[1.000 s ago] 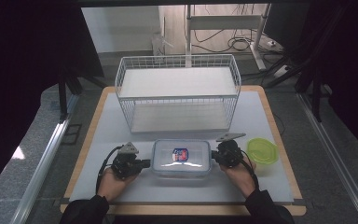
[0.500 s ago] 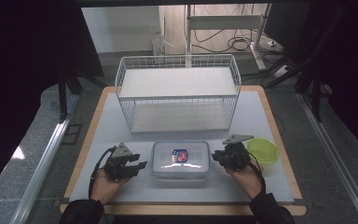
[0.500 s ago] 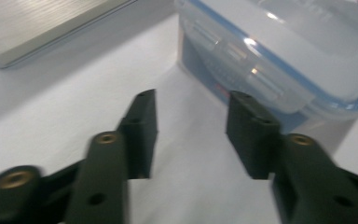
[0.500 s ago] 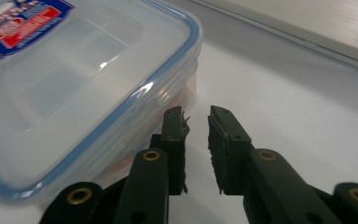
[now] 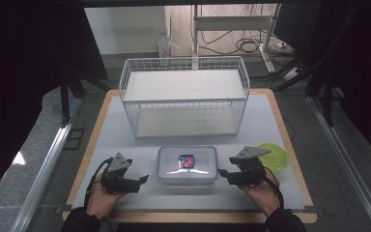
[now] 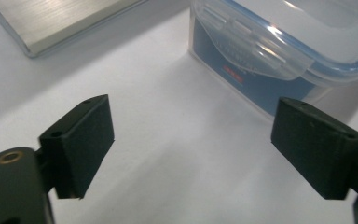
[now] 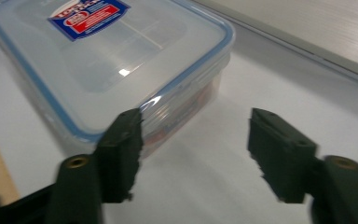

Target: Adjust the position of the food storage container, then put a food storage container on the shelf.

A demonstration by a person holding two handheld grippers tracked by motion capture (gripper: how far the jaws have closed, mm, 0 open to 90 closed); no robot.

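On the white mat [image 5: 125, 130], near the person's edge of the table, the clear lidded container [image 5: 187, 164] sits flat and shut, its blue-sealed lid carrying a red and blue label. Half a second ago both grippers were closer in at its short ends; a second ago they were pressed right against them. Now the left gripper [image 5: 144, 179] stands apart from the box's left end and the right gripper [image 5: 221, 172] just off its right end. Both sets of jaws have just been opening, and nothing lies between them: the left gripper view shows bare mat between its wide-spread pads, with the container's side clasp [image 6: 251, 39] ahead of it, and the right gripper view shows the box's corner [image 7: 177, 100] beside one pad, untouched. This reads as a release (the box set down, or its end clasps pressed home). Behind it the white wire rack [image 5: 183, 96] stands waiting, and a green lid [image 5: 273, 155] lies by the right hand [image 5: 261, 191].
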